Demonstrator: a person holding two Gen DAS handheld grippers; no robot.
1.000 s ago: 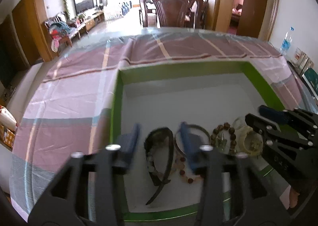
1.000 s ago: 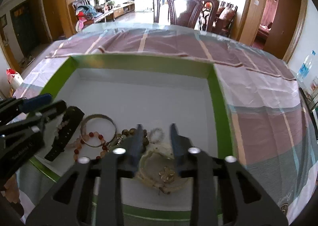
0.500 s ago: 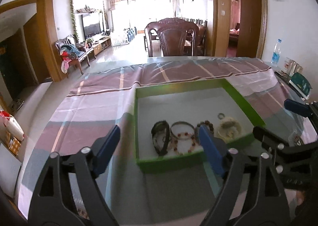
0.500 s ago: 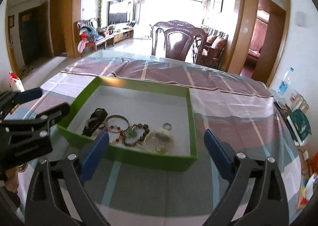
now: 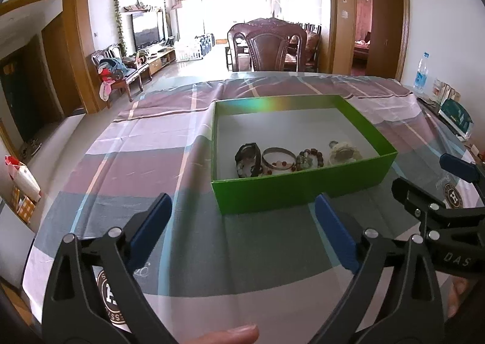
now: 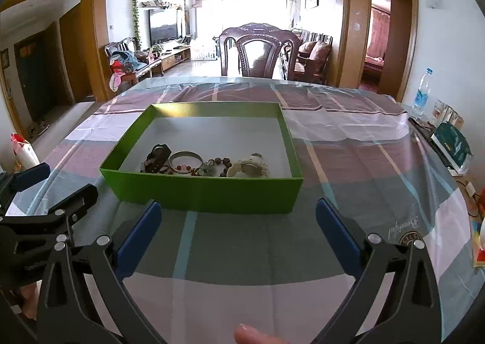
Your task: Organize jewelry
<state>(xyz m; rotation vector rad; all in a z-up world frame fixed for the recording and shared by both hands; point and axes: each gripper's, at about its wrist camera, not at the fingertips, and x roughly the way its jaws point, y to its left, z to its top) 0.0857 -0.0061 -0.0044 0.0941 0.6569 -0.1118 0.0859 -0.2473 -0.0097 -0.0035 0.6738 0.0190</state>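
A green box [image 5: 303,189] [image 6: 206,191] stands on the table. Along its near side lie a black watch [image 5: 248,156] [image 6: 157,156], a silver bangle [image 5: 277,156] [image 6: 185,160], a dark bead bracelet [image 5: 309,156] [image 6: 216,163] and a cream piece [image 5: 344,151] [image 6: 248,167]. My left gripper [image 5: 242,223] is open and empty, in front of the box. My right gripper [image 6: 239,229] is open and empty, also in front of the box. The right gripper shows at the right edge of the left wrist view [image 5: 439,192], and the left gripper shows at the left edge of the right wrist view [image 6: 51,189].
The table has a pink, grey and blue checked cloth [image 5: 136,162] [image 6: 363,162]. A water bottle [image 6: 423,91] and a green packet [image 6: 451,144] stand at the right edge. A dark wooden chair [image 6: 257,50] stands behind the table.
Both grippers have pulled back out of the box and opened wide. The jewelry stays in the box.
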